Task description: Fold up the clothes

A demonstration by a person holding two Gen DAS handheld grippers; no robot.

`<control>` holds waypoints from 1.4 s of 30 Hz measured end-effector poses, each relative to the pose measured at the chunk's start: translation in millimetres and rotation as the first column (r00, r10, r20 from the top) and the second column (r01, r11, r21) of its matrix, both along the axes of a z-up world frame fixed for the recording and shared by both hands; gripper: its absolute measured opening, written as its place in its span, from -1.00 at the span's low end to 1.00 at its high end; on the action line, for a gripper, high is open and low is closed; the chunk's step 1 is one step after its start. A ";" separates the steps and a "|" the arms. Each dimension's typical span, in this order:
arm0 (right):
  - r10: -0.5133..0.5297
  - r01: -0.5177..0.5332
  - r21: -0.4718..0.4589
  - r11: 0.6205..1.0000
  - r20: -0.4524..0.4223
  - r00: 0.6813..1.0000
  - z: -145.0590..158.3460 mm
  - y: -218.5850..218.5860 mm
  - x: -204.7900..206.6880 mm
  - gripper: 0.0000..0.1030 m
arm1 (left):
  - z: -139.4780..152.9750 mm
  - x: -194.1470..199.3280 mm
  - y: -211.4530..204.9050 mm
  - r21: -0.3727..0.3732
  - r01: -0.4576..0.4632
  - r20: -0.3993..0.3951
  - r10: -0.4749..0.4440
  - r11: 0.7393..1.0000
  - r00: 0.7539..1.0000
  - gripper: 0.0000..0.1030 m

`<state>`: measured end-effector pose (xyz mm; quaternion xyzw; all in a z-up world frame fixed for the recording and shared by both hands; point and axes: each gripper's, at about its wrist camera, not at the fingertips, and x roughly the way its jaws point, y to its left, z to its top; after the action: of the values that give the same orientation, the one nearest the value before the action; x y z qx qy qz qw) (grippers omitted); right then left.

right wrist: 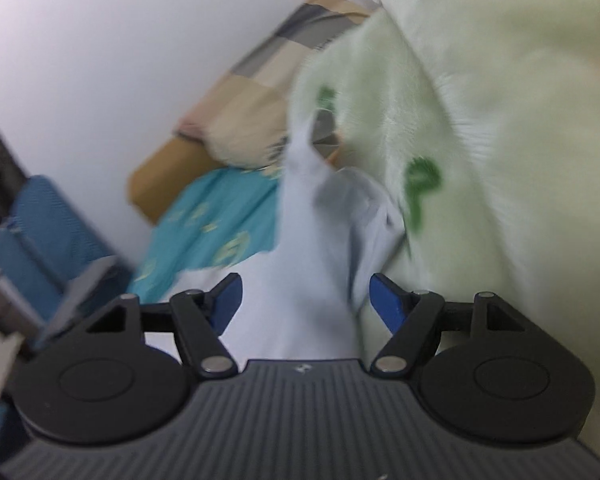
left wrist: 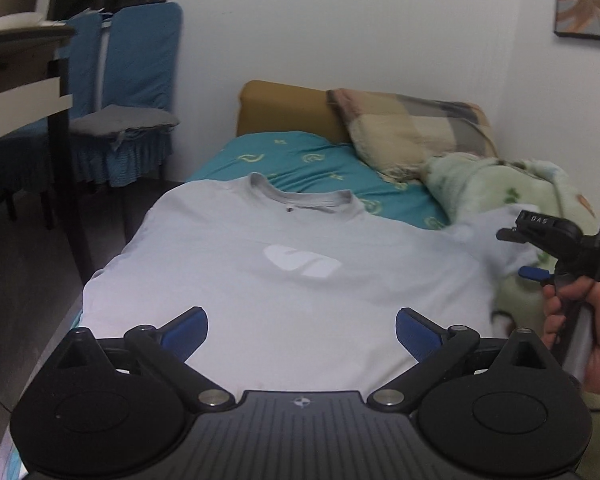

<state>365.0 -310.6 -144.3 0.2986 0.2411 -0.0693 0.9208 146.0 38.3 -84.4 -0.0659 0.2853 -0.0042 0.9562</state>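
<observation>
A pale grey T-shirt point(left wrist: 284, 280) with a white chest logo lies flat, front up, on the bed, collar away from me. My left gripper point(left wrist: 302, 330) is open and empty, low over the shirt's hem area. My right gripper point(right wrist: 306, 298) is open over the shirt's right sleeve point(right wrist: 320, 208), which is bunched against a green blanket. It also shows in the left wrist view point(left wrist: 518, 252), held by a hand at the shirt's right edge. The right wrist view is blurred.
A pale green fleece blanket point(left wrist: 500, 188) is piled along the bed's right side. A checked pillow point(left wrist: 412, 128) lies at the head, on a teal sheet point(left wrist: 300, 160). Blue-covered chairs point(left wrist: 132, 92) and a table point(left wrist: 20, 56) stand to the left.
</observation>
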 end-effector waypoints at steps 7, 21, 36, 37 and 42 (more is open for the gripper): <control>-0.004 0.000 -0.151 0.989 -0.021 1.000 -23.1 16.7 57.0 0.14 | -34.7 41.6 22.7 -0.029 -0.058 -0.054 0.056 0.998 0.997 0.96; 0.327 -0.217 -0.671 0.710 0.041 0.944 76.9 204.0 69.5 -0.78 | 11.3 8.0 77.6 -0.034 -0.203 0.023 0.204 0.979 0.979 0.96; 0.544 -0.531 -0.402 0.746 -0.090 0.834 1.7 286.3 95.4 0.74 | -17.1 24.2 127.2 -0.042 -0.327 -0.029 0.326 0.944 0.945 0.95; 0.550 -0.533 -0.400 0.745 -0.082 0.831 8.6 278.7 86.3 0.74 | -18.8 25.7 126.7 -0.043 -0.321 -0.036 0.320 0.946 0.947 0.95; 0.545 -0.496 -0.430 0.754 -0.010 0.838 55.6 237.0 18.5 0.74 | -18.6 23.1 113.3 -0.012 -0.276 -0.020 0.276 0.961 0.961 0.94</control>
<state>383.5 -73.6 -88.7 0.0201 0.2406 0.1576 0.9576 169.1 151.6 -103.0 -0.1119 0.2821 0.1276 0.9443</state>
